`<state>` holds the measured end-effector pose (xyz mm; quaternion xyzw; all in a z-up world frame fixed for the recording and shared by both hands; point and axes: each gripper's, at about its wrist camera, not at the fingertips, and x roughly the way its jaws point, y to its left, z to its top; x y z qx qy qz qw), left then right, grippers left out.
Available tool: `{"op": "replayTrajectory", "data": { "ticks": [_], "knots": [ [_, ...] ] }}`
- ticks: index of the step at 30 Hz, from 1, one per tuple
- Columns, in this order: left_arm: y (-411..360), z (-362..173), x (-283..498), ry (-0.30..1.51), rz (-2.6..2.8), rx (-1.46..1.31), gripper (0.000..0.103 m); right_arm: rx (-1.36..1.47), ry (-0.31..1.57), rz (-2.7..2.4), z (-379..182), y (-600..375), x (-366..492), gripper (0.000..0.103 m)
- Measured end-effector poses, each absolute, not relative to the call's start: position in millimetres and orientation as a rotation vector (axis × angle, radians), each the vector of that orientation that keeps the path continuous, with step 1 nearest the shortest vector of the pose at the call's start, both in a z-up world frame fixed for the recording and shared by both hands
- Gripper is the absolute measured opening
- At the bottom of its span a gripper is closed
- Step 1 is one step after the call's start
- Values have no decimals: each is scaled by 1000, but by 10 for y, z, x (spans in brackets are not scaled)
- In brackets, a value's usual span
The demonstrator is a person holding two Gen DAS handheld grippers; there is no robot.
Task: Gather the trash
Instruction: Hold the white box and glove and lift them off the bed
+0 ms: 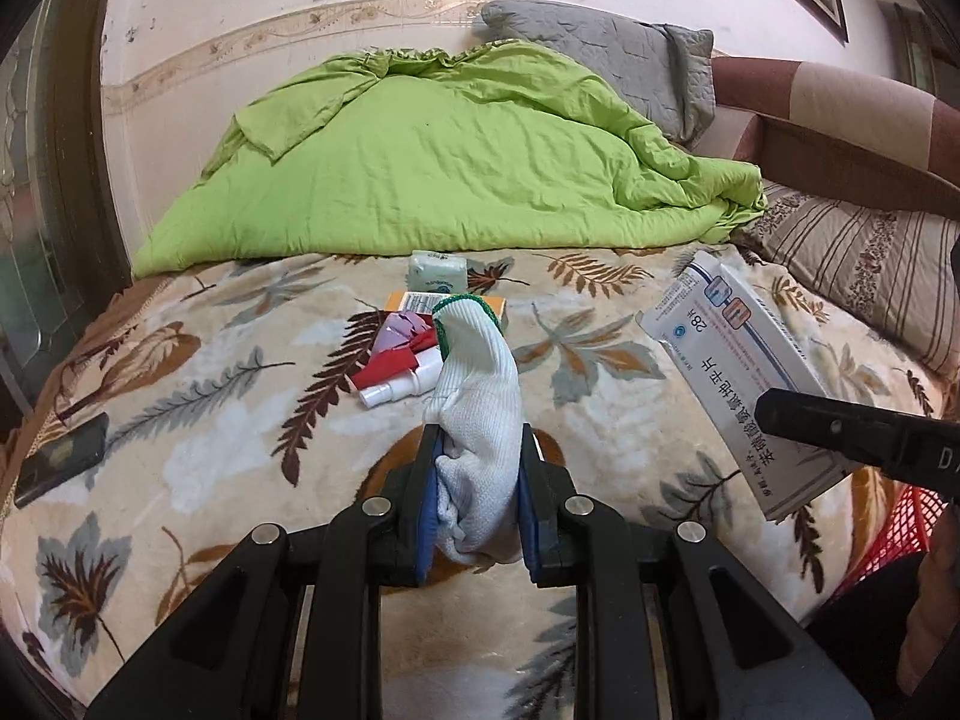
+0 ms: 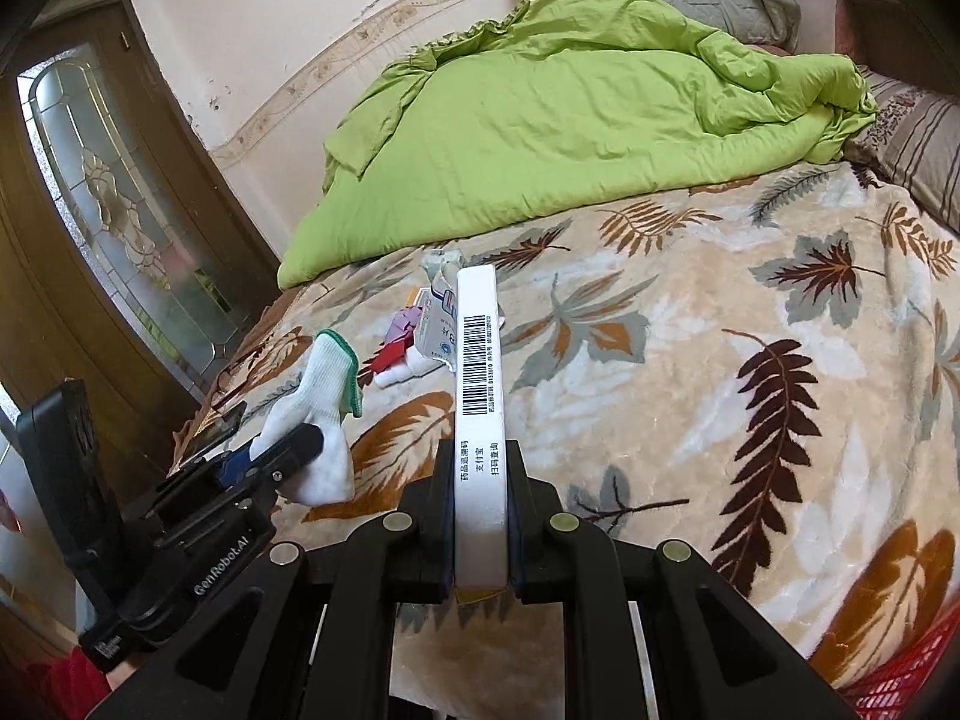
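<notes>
Reading the print first: the white medicine box (image 2: 478, 396) clamped between the pads of our right gripper (image 2: 480, 516) shows a barcode and a few lines of Chinese characters on its narrow edge in the right wrist view, and from the left wrist view we get its broad face with "28" plus more Chinese text, upside down to us. The left gripper's (image 1: 477, 498) body reads "GenRobot.AI" in the right wrist view, and the left wrist view only catches "DA" on the right tool's side. Our left gripper is squeezed shut on a white knit glove (image 1: 474, 420) with a green cuff, which sticks up out of the blue pads. Both things are held up over the leaf-print blanket (image 1: 600, 420), not lying on it. Still on the blanket, well ahead of both tools, sits a little pile (image 1: 408, 354): red and purple wrappers, a small white bottle, an orange-edged box and a pale green tissue pack (image 1: 438, 273) behind them; whatever is printed on those is too small to read. Only the left view shows a dark phone (image 1: 60, 459) near the bed's left edge, while the right view gives the wooden door (image 2: 120, 228) with patterned glass. A red mesh basket (image 1: 894, 534) peeks in at the lower right in both.
</notes>
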<state>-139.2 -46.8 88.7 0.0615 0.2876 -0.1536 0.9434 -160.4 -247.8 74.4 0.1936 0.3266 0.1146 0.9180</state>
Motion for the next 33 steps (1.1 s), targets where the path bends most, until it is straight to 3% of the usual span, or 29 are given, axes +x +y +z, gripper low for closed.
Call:
{"op": "replayTrajectory", "data": {
  "ticks": [33],
  "knots": [
    [-402,894,-1367,583,-342,86,21,420,675,245,718,-2520,-1573,14]
  ]
}}
